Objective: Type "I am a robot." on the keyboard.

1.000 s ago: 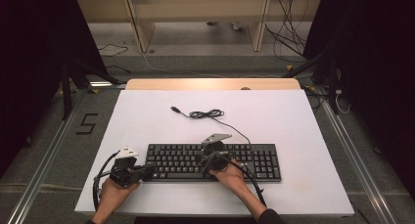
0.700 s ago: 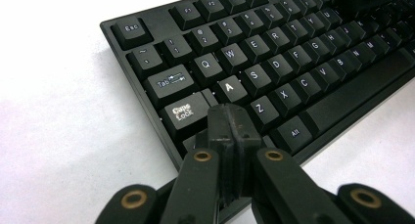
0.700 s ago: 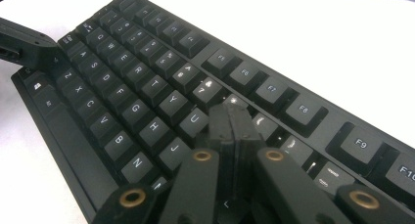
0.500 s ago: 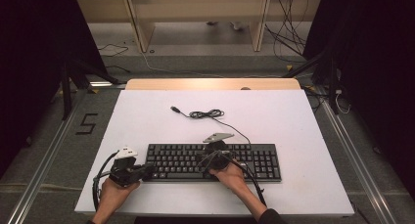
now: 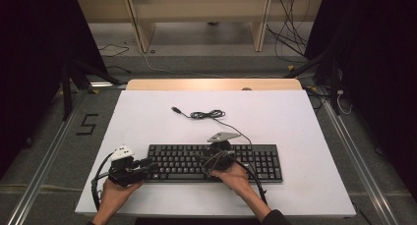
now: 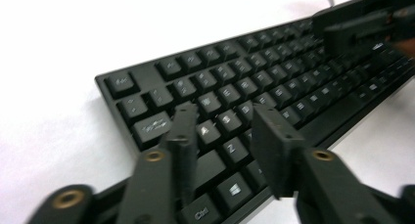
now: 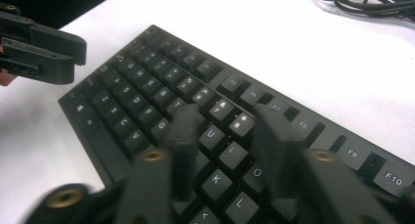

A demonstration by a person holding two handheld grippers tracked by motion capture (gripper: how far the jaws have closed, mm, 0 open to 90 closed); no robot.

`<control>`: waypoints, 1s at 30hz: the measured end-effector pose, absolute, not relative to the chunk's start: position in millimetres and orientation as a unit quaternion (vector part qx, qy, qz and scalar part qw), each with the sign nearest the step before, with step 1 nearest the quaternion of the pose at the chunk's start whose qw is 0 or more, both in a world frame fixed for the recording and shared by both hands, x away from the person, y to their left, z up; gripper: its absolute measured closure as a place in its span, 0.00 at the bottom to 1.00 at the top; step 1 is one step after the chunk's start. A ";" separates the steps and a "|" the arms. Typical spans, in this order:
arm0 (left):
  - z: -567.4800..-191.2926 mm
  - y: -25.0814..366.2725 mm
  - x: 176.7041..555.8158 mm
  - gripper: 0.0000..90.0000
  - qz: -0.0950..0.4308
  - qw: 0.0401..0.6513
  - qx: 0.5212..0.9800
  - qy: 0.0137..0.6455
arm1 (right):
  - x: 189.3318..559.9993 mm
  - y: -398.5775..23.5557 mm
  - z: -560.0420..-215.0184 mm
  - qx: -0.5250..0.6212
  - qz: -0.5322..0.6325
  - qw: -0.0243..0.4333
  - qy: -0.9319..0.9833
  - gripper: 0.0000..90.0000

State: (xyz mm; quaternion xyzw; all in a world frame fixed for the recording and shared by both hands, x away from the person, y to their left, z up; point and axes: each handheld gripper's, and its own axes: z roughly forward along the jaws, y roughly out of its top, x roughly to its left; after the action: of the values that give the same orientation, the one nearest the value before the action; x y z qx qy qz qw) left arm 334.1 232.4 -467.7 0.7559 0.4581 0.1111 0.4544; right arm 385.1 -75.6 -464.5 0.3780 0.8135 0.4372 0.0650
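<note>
In the high view, a flat black plastic keyboard (image 5: 216, 162) is seen lying near the front edge of the white table (image 5: 295, 122), its coiled black cable (image 5: 206, 115) behind it. The left gripper (image 5: 147, 163) is held at its left end, the right gripper (image 5: 216, 156) over its middle.

In the left gripper view, the jaws, just opened, are held apart above the A and Z keys with nothing gripped.

In the right gripper view, the jaws have likewise just parted over the U and I keys, empty.

i see the keyboard (image 5: 216, 162) on the near half of the tabletop (image 5: 295, 122), its coiled cable (image 5: 206, 115) behind it; left gripper (image 5: 147, 165) at its left end, right gripper (image 5: 209, 162) over its middle.
</note>
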 end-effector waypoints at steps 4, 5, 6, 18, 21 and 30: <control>-465.1 232.6 333.1 0.53 0.114 0.475 0.747 0.452 | 381.5 -75.8 -461.6 0.371 0.443 0.064 0.814 0.54; -464.6 232.5 332.8 0.51 0.116 0.479 0.744 0.452 | 380.6 -75.9 -460.9 0.370 0.444 0.063 0.814 0.53; -464.0 232.9 332.6 0.51 0.118 0.481 0.743 0.450 | 380.6 -75.9 -460.9 0.370 0.444 0.063 0.814 0.53; -460.5 235.6 330.9 0.38 0.133 0.508 0.722 0.450 | 367.8 -74.0 -457.9 0.351 0.454 0.055 0.817 0.45; -459.6 235.7 330.2 0.37 0.135 0.513 0.720 0.447 | 363.8 -73.3 -458.6 0.347 0.454 0.050 0.819 0.45; -459.3 235.2 329.8 0.34 0.135 0.519 0.719 0.441 | 354.7 -70.6 -461.3 0.331 0.450 0.041 0.828 0.58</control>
State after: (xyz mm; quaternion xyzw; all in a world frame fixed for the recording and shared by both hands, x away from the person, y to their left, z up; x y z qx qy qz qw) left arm 329.8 235.2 -459.3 0.7194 0.4408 0.1355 0.5194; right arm 354.7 -70.6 -461.3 0.3310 0.8282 0.4503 0.0408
